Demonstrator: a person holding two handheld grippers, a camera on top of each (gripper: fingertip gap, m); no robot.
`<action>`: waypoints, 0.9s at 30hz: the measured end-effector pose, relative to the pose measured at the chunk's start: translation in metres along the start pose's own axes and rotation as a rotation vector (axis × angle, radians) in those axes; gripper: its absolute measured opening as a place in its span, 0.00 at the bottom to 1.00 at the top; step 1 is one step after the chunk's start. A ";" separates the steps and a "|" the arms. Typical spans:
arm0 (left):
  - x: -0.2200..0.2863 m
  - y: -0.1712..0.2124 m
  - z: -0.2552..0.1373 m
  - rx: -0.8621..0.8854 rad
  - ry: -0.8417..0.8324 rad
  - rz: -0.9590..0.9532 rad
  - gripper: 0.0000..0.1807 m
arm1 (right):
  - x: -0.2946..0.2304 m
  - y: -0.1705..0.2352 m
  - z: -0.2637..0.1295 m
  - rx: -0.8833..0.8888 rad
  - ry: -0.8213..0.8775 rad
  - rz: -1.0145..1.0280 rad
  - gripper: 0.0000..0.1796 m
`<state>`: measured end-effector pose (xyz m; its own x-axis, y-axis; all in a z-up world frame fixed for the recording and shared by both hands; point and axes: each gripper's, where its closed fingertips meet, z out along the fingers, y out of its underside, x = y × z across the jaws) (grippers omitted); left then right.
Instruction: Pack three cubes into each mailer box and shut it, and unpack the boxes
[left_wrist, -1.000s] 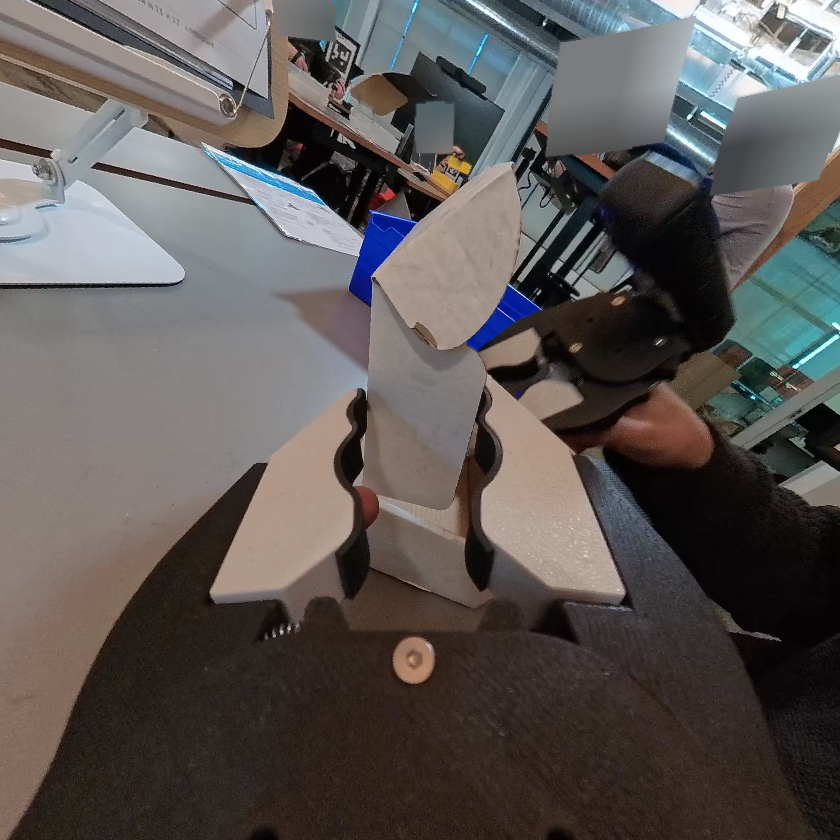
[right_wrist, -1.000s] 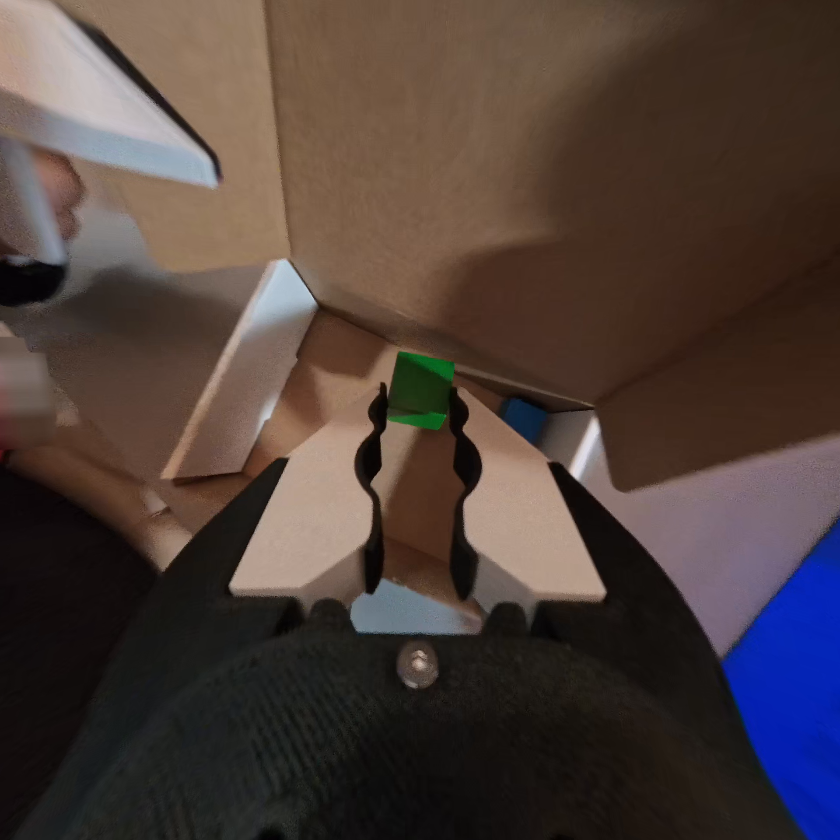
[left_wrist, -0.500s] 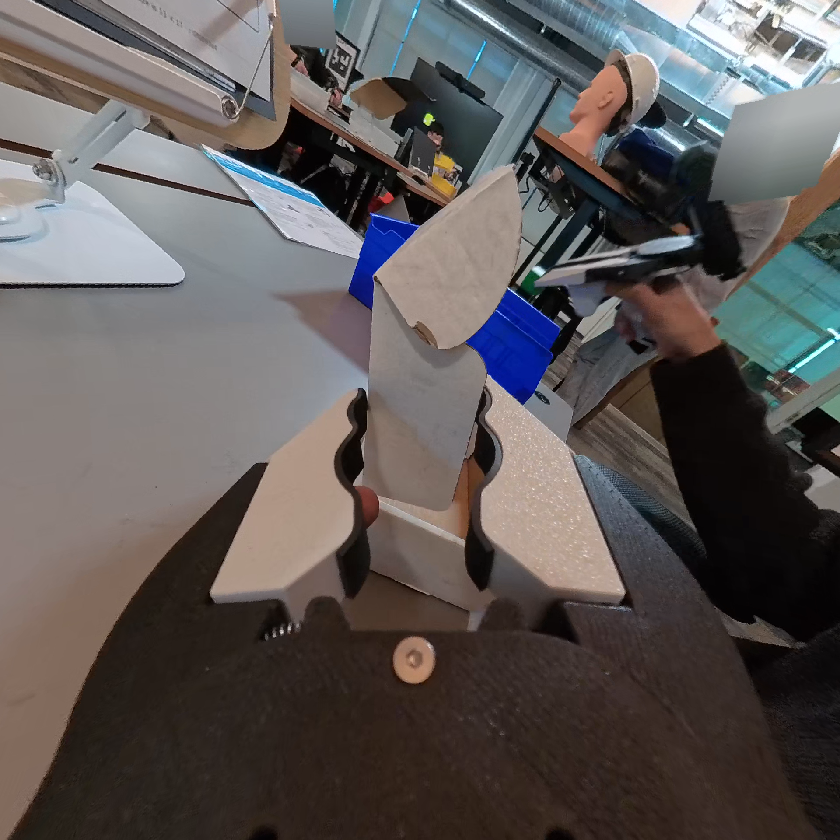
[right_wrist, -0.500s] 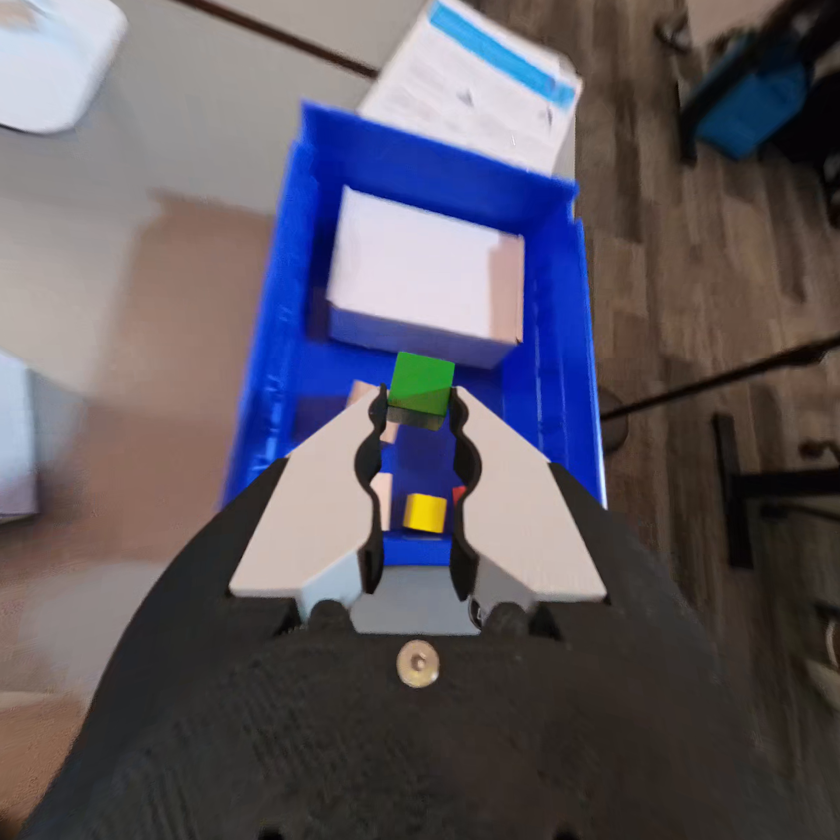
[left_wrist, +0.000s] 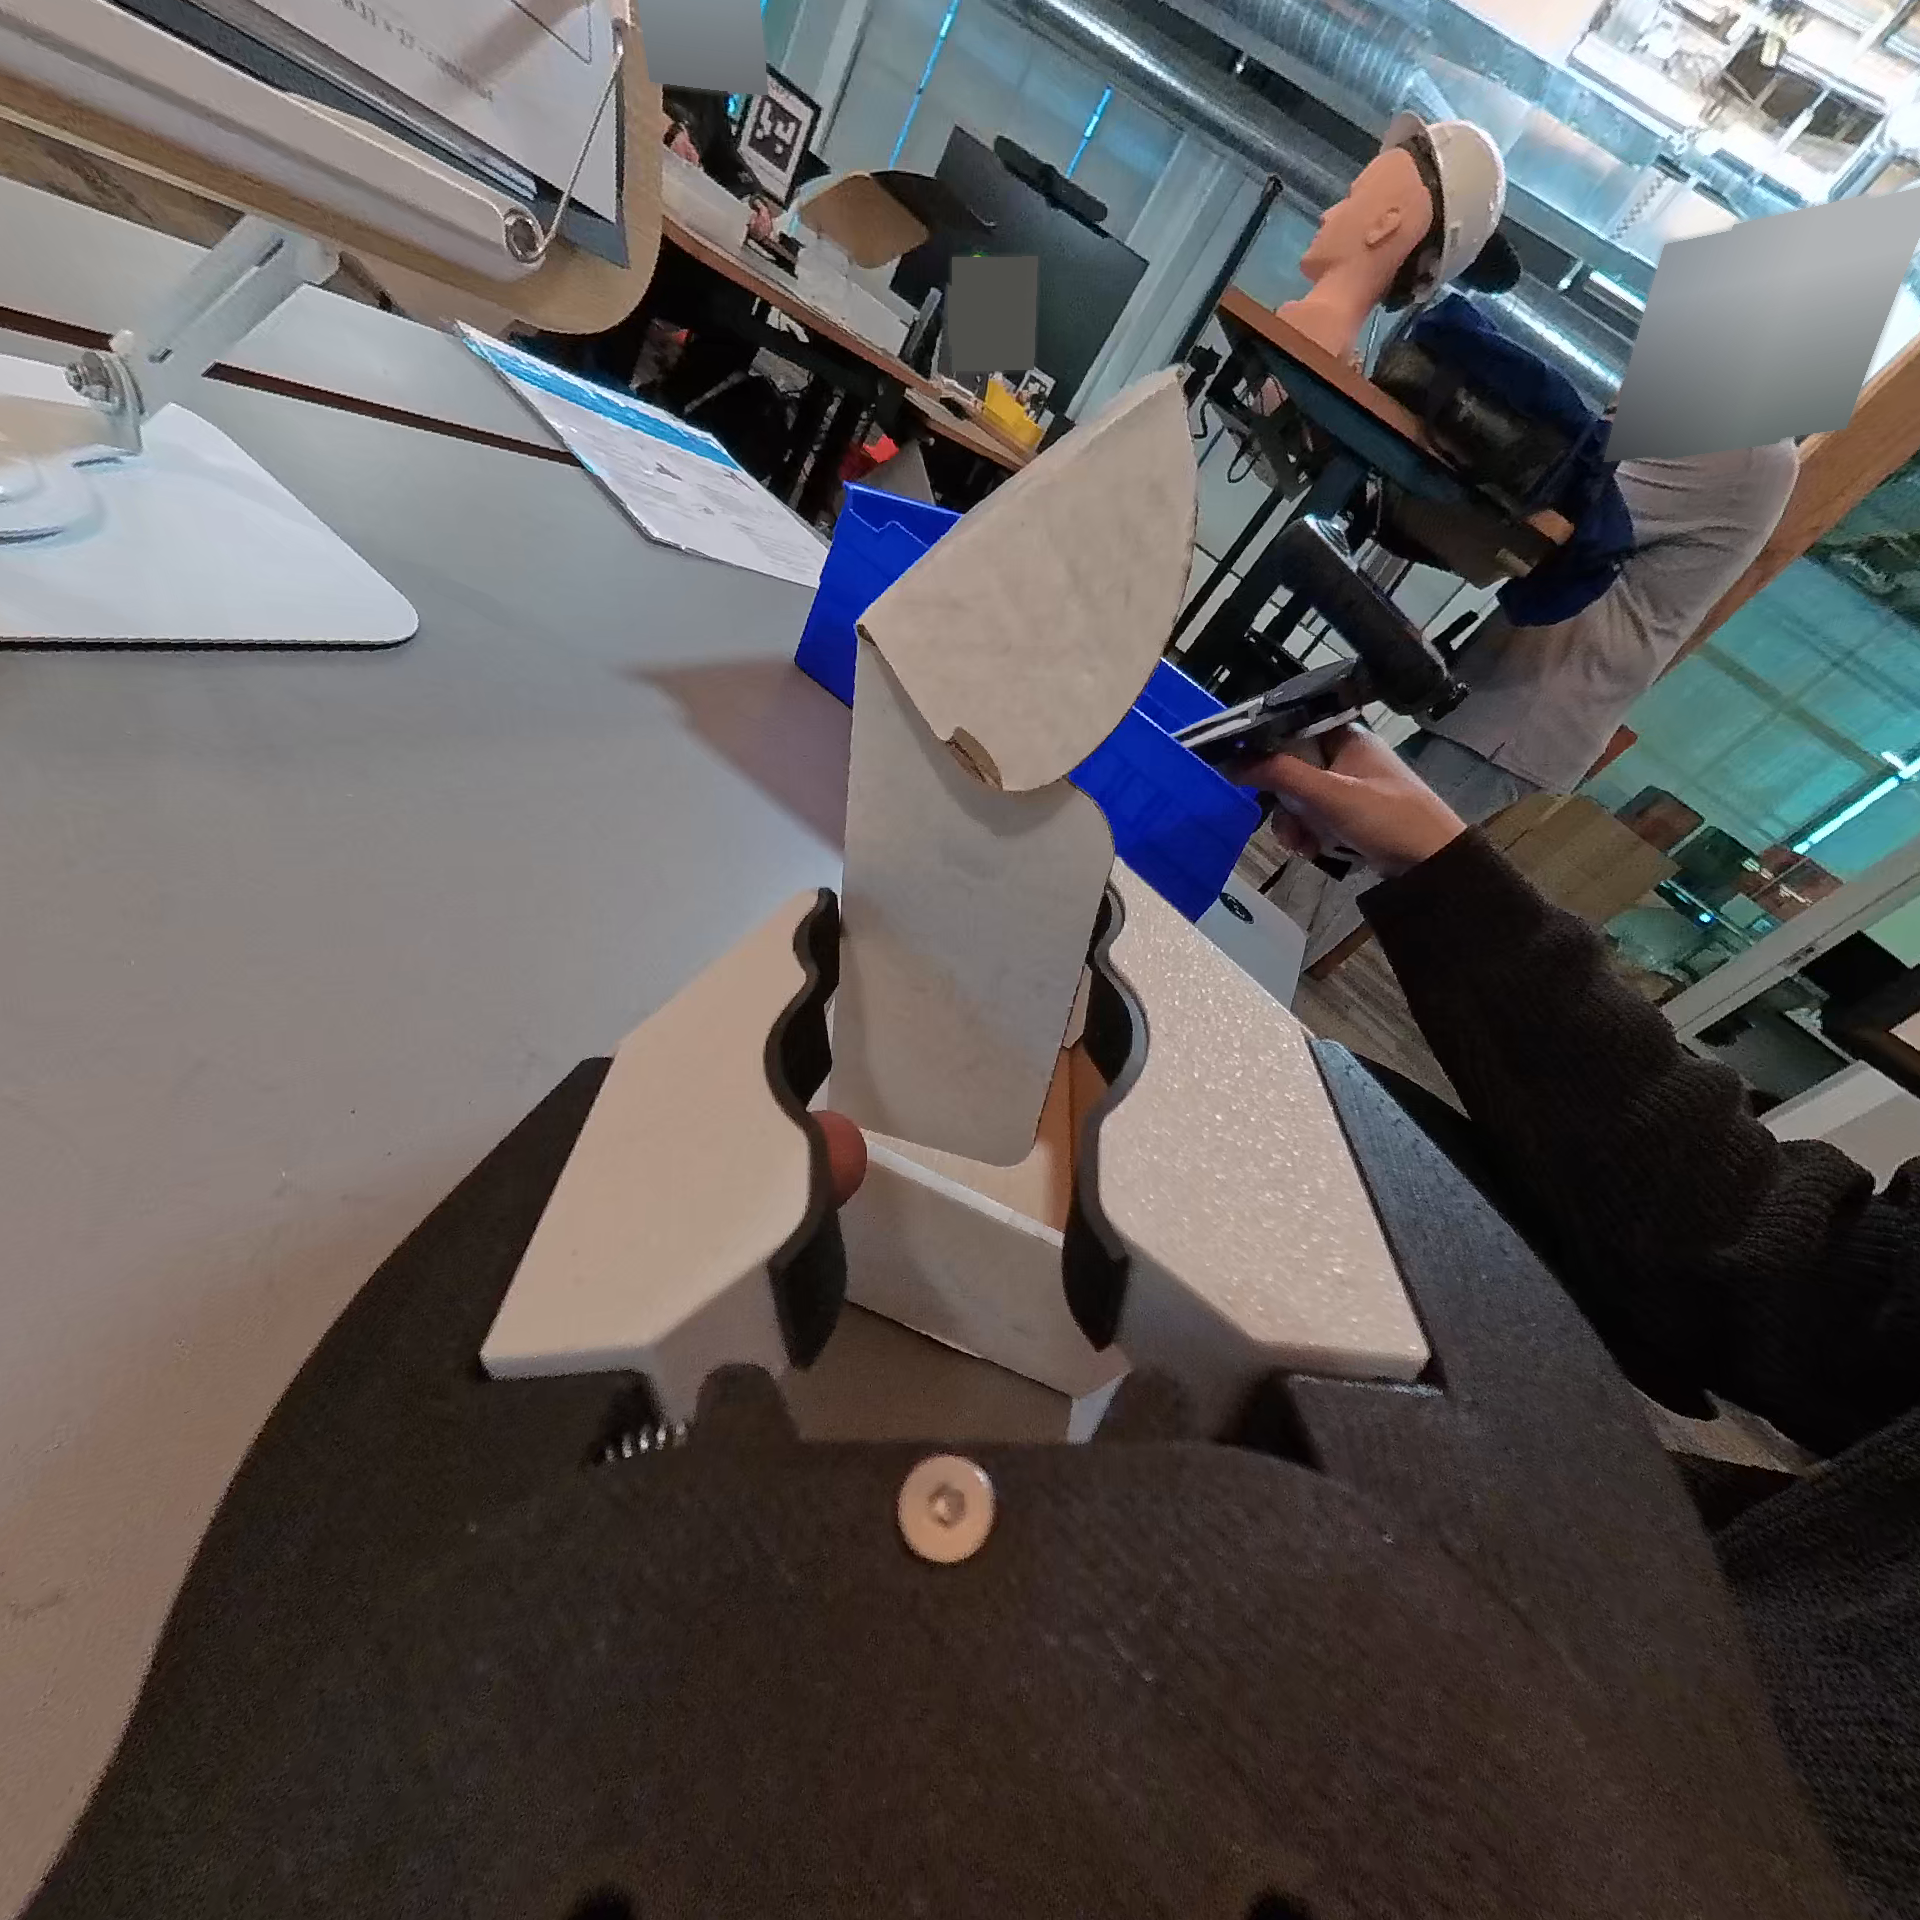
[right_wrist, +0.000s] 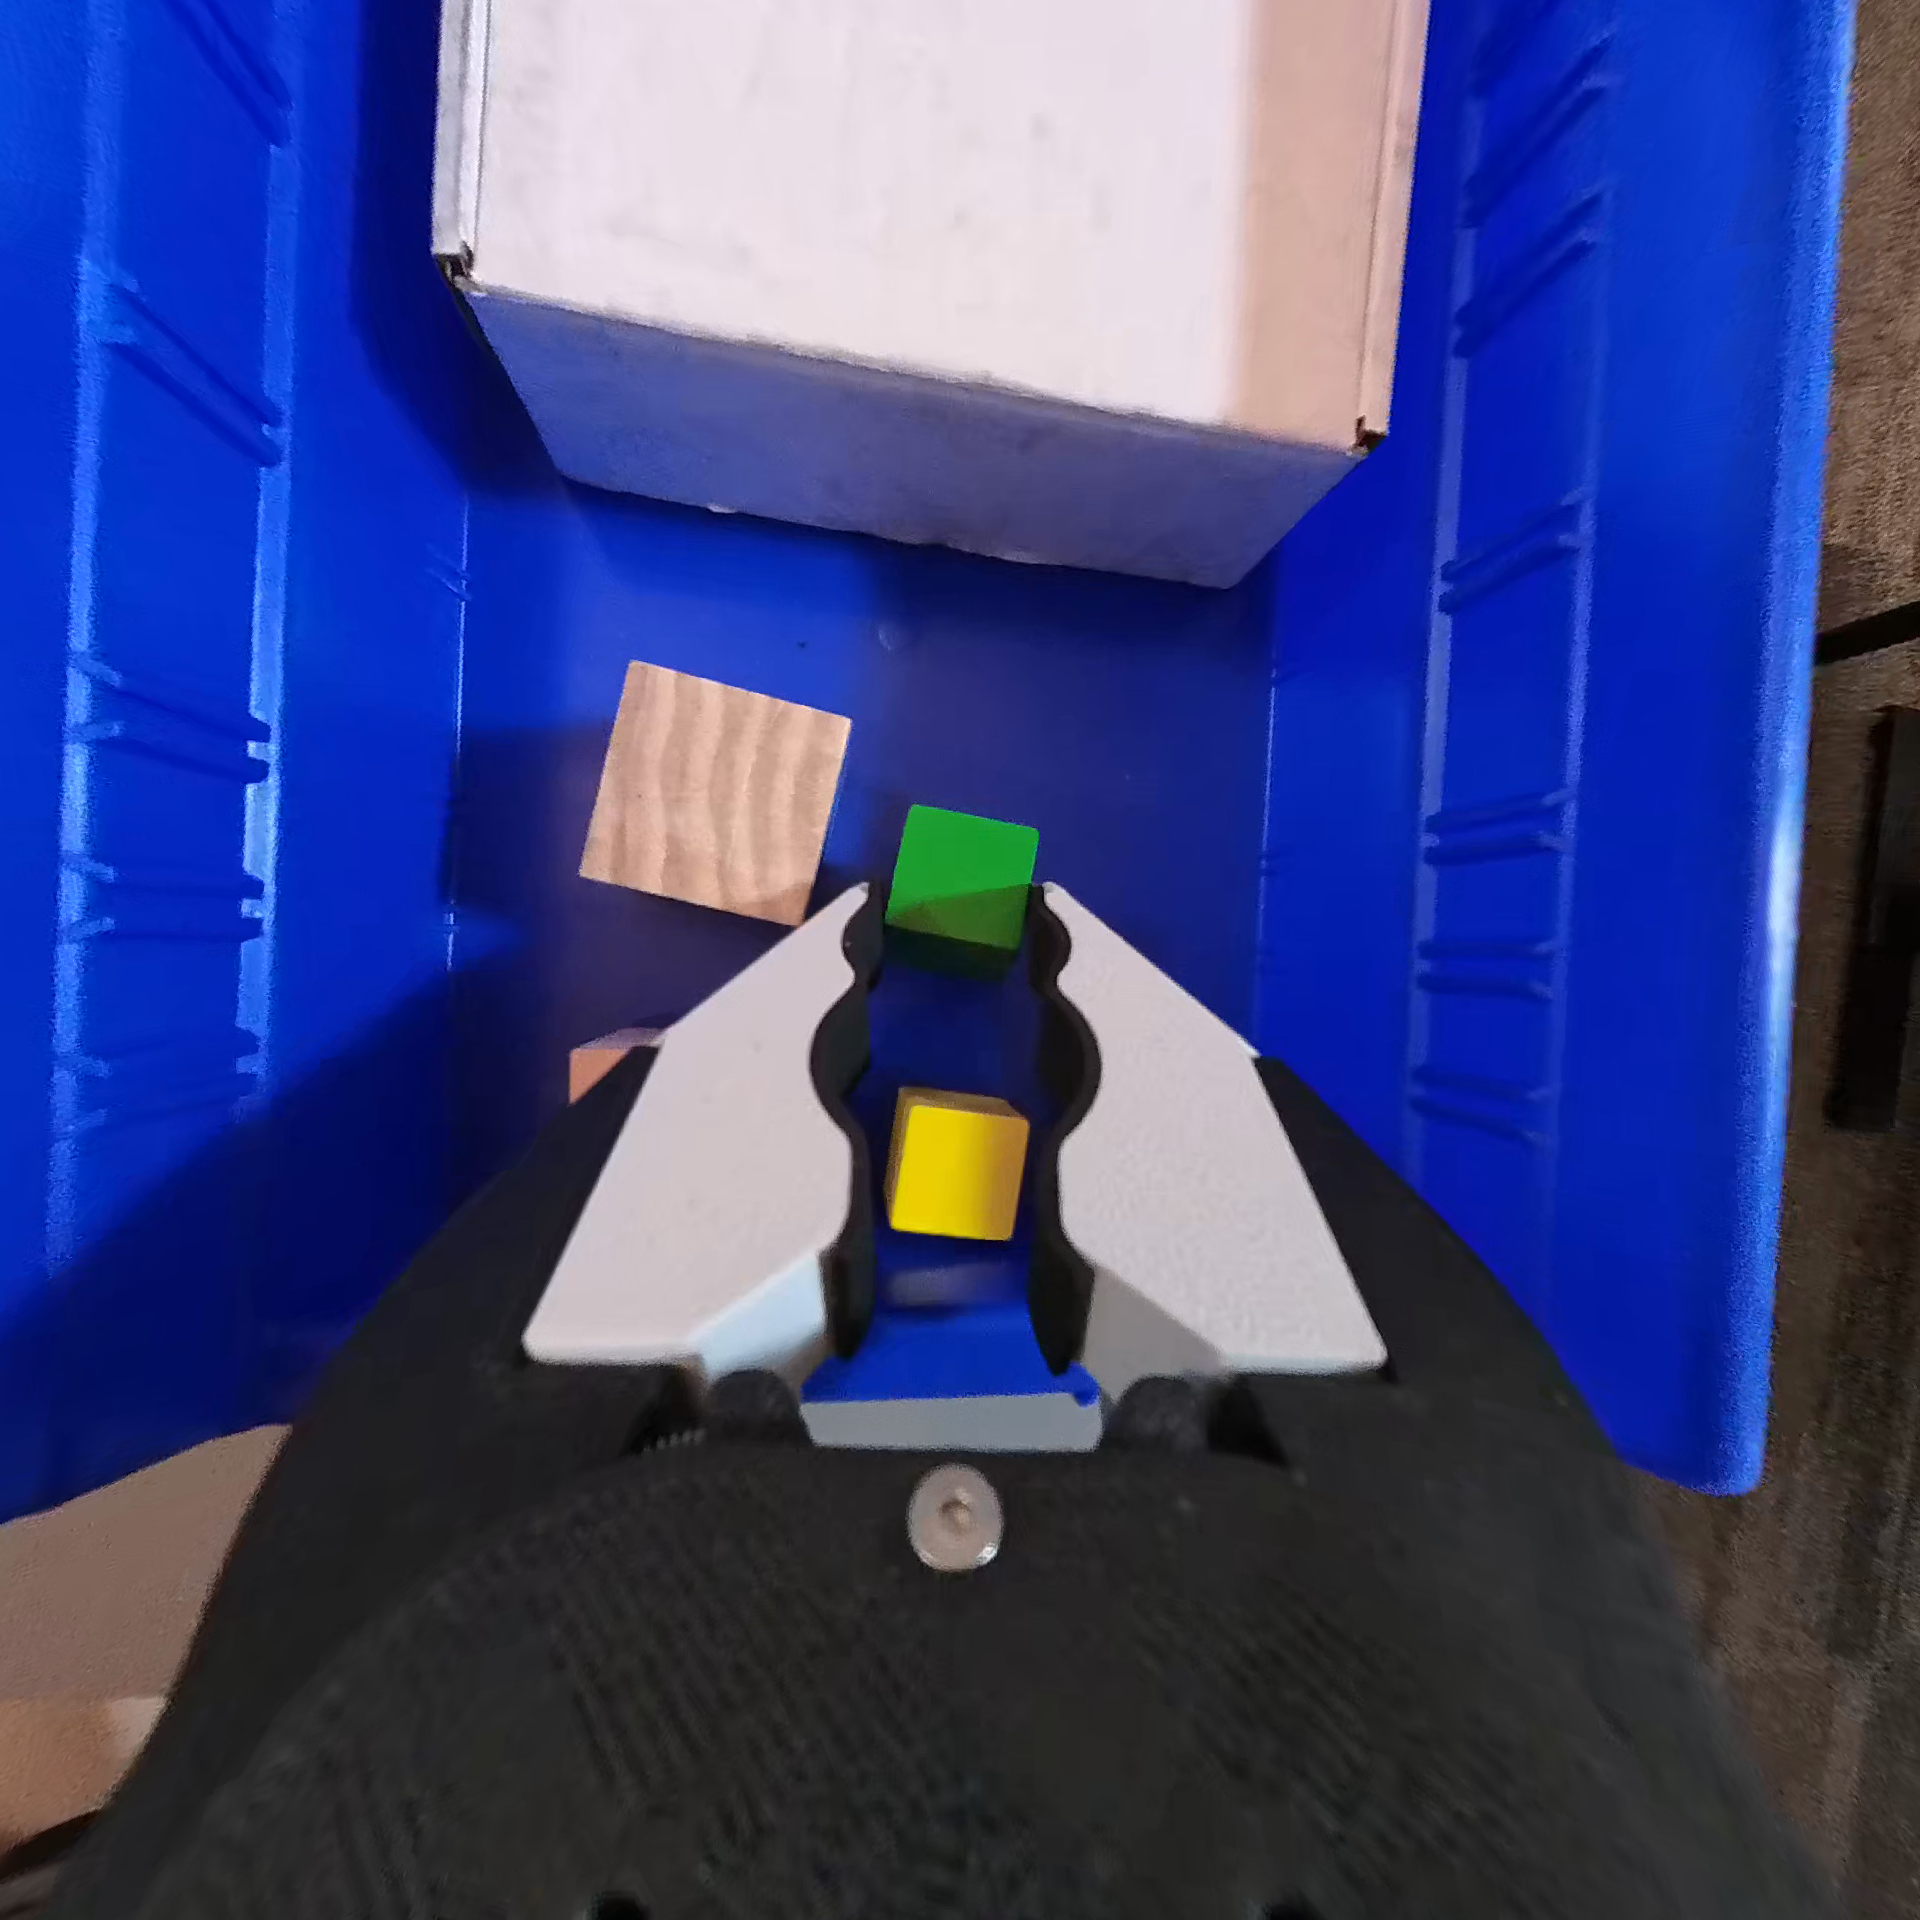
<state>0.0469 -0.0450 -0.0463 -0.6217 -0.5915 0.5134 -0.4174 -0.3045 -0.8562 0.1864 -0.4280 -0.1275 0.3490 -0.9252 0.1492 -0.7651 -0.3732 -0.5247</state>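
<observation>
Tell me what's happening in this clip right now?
A person works two handheld grippers. The right gripper is shut on a small green cube and holds it over the blue plastic bin, where a yellow cube, a plain wooden block and a closed white mailer box lie. The left gripper pinches the raised flap of an open white cardboard mailer box on the grey table.

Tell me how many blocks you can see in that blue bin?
4: green block in the right gripper, yellow block below, wooden block left, another half hidden. More may hide.
</observation>
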 end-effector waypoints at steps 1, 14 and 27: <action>0.000 0.000 0.000 0.000 0.001 0.000 0.25 | 0.000 0.001 0.001 -0.005 0.002 -0.001 0.15; 0.000 0.000 0.000 0.000 -0.001 0.003 0.25 | 0.002 -0.014 -0.022 0.070 0.013 0.012 0.17; 0.001 0.000 0.001 0.001 0.001 0.001 0.25 | -0.201 -0.086 -0.156 0.399 -0.399 -0.283 0.24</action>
<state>0.0462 -0.0463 -0.0459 -0.6227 -0.5911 0.5127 -0.4164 -0.3045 -0.8567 0.0973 -0.2209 0.0185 0.7419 -0.6690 0.0444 -0.3796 -0.4737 -0.7946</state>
